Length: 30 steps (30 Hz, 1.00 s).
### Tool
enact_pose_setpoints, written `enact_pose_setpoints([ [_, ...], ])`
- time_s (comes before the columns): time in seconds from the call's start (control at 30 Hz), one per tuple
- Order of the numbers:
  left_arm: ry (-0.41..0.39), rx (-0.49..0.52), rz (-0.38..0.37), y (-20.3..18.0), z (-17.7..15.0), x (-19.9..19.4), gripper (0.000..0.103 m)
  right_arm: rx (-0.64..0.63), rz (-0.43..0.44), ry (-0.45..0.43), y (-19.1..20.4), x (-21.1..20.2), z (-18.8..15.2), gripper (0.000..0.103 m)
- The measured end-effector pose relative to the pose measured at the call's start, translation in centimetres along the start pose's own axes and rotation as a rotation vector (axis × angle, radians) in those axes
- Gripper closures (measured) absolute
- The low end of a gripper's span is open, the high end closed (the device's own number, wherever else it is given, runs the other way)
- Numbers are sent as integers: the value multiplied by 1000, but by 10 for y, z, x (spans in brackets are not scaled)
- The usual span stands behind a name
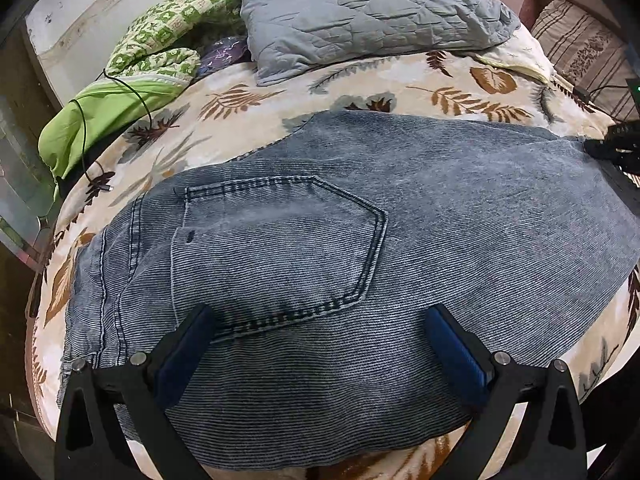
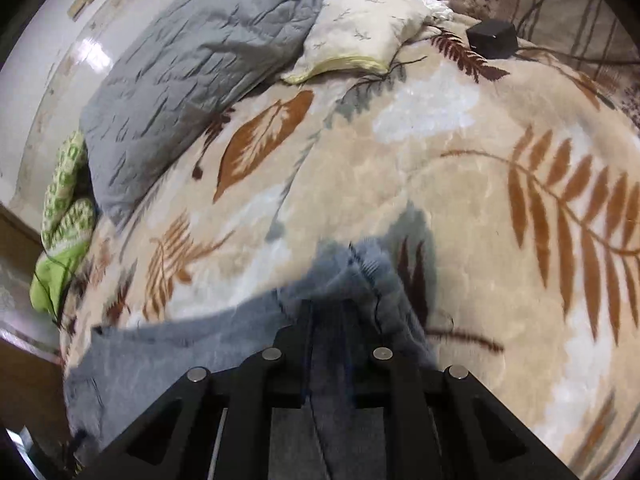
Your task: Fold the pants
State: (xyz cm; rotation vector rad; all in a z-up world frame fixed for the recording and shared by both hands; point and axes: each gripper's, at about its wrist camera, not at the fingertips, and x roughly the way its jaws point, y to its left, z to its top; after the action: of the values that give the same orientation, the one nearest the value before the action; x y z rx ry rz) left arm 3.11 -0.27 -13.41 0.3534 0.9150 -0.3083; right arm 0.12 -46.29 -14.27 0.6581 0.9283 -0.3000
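Across the bed [image 2: 440, 152], my right gripper [image 2: 328, 312] is pinching the pants [image 1: 320, 220] hem mid-fold; left gripper [image 1: 320, 336] is hovering wide open, needing a grip next.

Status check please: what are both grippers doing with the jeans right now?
Left hand-held gripper open over jeans. Right hand-held gripper shut on jeans' edge. Nothing in the way.

Jeans [image 1: 320, 240]: faded blue-grey ribbed denim, matt, dark stitched seams. Blanket [image 2: 440, 160]: plush fleece, slight sheen, leaf print. Grey pillow [image 1: 360, 12], upper centre: quilted cloth, crinkled, matt. Green cloth [image 1: 120, 96], upper left: smooth cotton-like. Left gripper [image 1: 320, 344]: matt black plastic, ridged blue pads, shiny metal pins.
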Motion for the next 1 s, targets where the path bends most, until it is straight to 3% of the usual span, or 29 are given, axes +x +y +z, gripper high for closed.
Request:
enact_pose_setpoints([
  [0.2,-15,-22,3,6,-1,-6,0,50,27,-114,-3,-24,6,87],
  [0.33,-67,-66,-24,13,0,-18,0,63,147,-189,-9,-73,-8,85],
  [0.4,-92,-64,-40,12,0,-23,0,90,210,-212,-17,-99,-22,73],
  [0.43,-103,-57,-39,10,0,-25,0,97,233,-224,-20,-110,-30,57],
  [0.47,-115,-46,-33,8,0,-27,0,109,253,-243,-25,-120,-39,33],
  [0.53,-140,-17,-23,2,1,-32,0,157,290,-296,-36,-138,-60,24],
  [0.63,-168,24,-19,-6,1,-37,0,209,361,-274,-51,-148,-86,24],
  [0.77,-183,36,-41,-13,0,-42,0,245,370,-203,-59,-144,-106,24],
  [1.0,-108,22,-129,-46,2,-33,0,163,366,-160,-34,-127,-108,24],
])
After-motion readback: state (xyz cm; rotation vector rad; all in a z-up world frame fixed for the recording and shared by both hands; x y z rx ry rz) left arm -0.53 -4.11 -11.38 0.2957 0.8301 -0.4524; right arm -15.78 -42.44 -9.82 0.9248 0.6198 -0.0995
